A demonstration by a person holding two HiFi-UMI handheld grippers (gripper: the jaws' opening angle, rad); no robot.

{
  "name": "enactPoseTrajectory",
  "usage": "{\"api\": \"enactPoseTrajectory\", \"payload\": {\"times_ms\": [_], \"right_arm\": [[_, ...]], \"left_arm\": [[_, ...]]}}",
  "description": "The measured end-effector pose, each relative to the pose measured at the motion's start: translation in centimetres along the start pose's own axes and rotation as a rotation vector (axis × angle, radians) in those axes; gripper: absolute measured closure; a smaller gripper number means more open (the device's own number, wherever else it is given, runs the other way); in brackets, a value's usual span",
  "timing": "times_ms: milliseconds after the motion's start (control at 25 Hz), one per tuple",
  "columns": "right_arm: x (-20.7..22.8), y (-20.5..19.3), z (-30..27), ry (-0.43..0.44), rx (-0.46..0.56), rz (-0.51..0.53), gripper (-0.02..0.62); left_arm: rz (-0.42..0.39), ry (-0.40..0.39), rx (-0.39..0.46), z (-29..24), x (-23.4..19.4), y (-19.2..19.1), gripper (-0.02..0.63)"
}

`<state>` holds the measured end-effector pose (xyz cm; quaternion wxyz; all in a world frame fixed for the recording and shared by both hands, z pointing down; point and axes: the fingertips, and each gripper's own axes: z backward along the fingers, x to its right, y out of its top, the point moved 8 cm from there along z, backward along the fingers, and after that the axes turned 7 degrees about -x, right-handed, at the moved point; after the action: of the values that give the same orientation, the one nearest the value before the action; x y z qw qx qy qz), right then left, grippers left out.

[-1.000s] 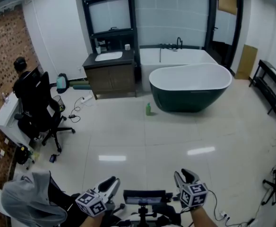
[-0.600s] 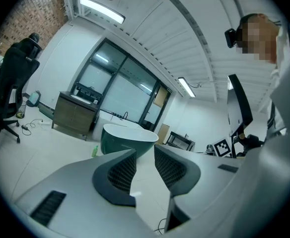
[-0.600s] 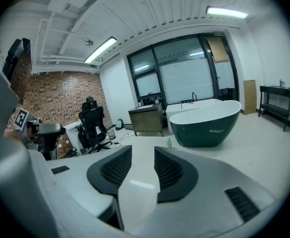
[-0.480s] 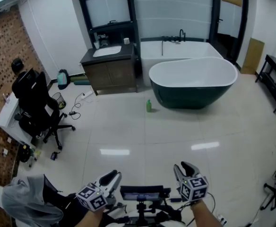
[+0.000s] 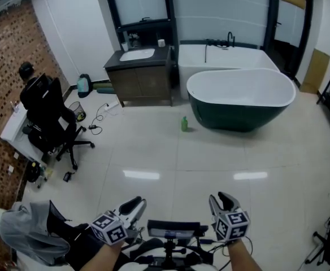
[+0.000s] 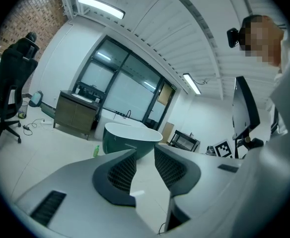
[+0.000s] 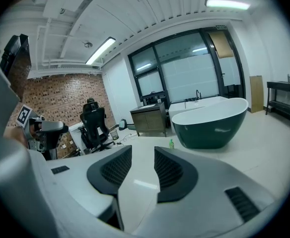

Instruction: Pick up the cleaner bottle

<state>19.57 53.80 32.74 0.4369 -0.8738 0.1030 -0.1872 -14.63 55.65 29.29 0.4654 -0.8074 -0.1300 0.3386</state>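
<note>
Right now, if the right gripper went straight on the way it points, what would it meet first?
Most likely bare floor: the right gripper tilts down, and its line lands on open tiles short and left of the green cleaner bottle beside the bathtub. Depth is uncertain.

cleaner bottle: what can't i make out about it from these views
- Label and cap: the cleaner bottle is too small in the head view, far off on the floor by the bathtub.
- Fill level: both gripper views show only a tiny green shape.
- Far side: faces away in every view.
</note>
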Motion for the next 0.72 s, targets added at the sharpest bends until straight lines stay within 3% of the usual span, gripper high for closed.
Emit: {"api": "enactPoseTrajectory", "payload": {"times_ms": [320,720], "right_arm": [[0.5,1.2,-1.6,0.025,-0.025,0.019,0.459],[0.0,5.1,-6.6,-0.012,-0.037,0.051,0.459]], "left_arm": [[-0.001,-0.012,0.026,-2.0,-0.2,1.7,0.506],[0.046,-0.029,0.049,-4.9,-6.3,3.7,0.506]]}}
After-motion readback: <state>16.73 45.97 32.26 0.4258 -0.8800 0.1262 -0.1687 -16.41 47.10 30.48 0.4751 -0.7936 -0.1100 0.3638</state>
